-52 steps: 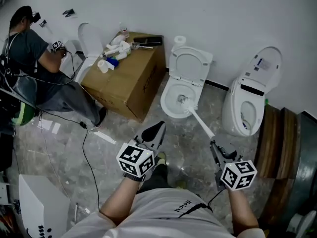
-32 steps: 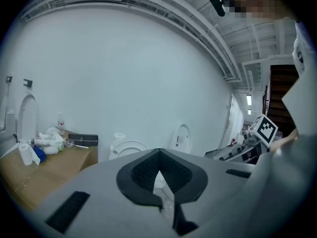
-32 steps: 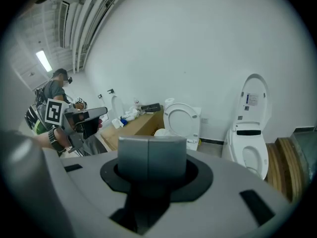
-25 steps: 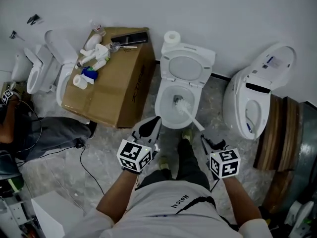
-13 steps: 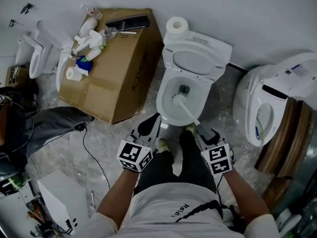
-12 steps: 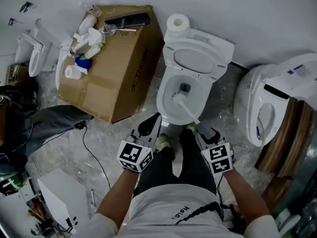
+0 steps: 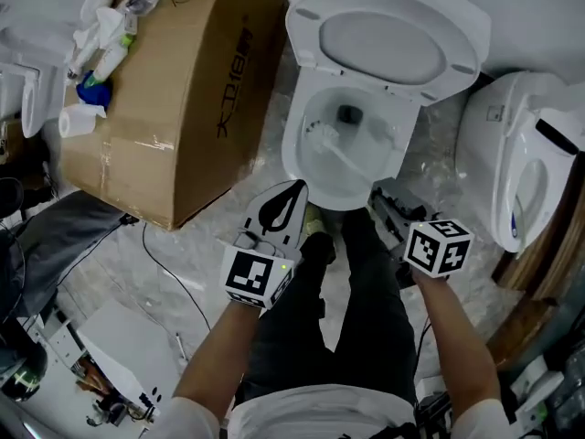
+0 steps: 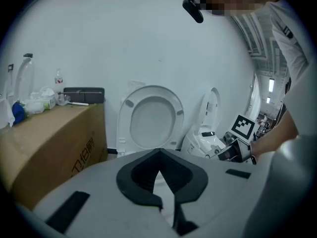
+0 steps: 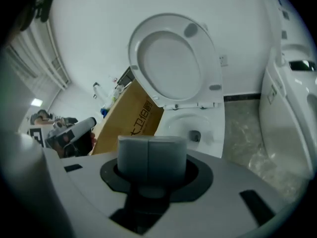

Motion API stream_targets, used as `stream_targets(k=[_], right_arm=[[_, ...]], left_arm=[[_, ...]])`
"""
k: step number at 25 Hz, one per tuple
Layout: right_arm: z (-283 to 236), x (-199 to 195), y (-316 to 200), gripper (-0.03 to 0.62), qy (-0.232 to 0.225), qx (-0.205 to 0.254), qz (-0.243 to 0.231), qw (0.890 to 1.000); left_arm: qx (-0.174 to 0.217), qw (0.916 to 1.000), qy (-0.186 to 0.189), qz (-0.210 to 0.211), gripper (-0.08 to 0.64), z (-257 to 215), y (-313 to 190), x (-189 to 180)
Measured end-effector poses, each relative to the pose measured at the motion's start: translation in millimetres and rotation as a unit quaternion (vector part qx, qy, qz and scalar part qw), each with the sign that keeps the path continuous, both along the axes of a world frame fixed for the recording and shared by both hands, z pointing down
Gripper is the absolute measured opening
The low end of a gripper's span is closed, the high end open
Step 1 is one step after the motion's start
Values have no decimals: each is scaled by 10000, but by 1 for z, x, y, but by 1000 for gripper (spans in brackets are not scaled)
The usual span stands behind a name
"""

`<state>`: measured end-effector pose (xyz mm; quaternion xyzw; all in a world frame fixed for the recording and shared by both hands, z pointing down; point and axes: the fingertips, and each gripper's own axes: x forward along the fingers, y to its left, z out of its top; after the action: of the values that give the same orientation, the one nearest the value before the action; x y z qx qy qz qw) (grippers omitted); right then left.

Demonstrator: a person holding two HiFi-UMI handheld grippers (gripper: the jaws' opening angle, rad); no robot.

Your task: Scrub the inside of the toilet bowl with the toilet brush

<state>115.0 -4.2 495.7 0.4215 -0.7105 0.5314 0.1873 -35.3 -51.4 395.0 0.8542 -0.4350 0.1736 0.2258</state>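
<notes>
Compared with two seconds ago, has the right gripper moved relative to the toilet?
Yes. The right gripper has come closer to the toilet bowl: earlier it hung well back from it, now it is at the front rim.

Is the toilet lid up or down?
Up. The lid is raised behind the bowl, so you can see inside, where the brush sits.

flat, even light, weak shadows; sheen in the toilet bowl (image 7: 379, 149). gripper views bulge and darken at the rims (fisheye); the close toilet brush (image 9: 151, 157) looks soft.
</notes>
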Motion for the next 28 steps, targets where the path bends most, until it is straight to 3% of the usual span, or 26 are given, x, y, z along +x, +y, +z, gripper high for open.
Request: stream_targets(k=[5,12,22,28], right_arm=[[60,-2,-10,158,-590,-359,862,9939],[101,-13,-25,158,-772,-434,1243,9883],[113,-36,-21,158,-688,-581,912,9918],[115,-40,4,158,-580,-864,238,9943]], left_arm=[[-48,10000,-1,67,6,47,-9,-11],[-110,9999,-59,106,6,82,-5,-26],[-140,9999,25,-33,6,93,-3,-41],[-185,9997,61,-116,6,100,0,-45]])
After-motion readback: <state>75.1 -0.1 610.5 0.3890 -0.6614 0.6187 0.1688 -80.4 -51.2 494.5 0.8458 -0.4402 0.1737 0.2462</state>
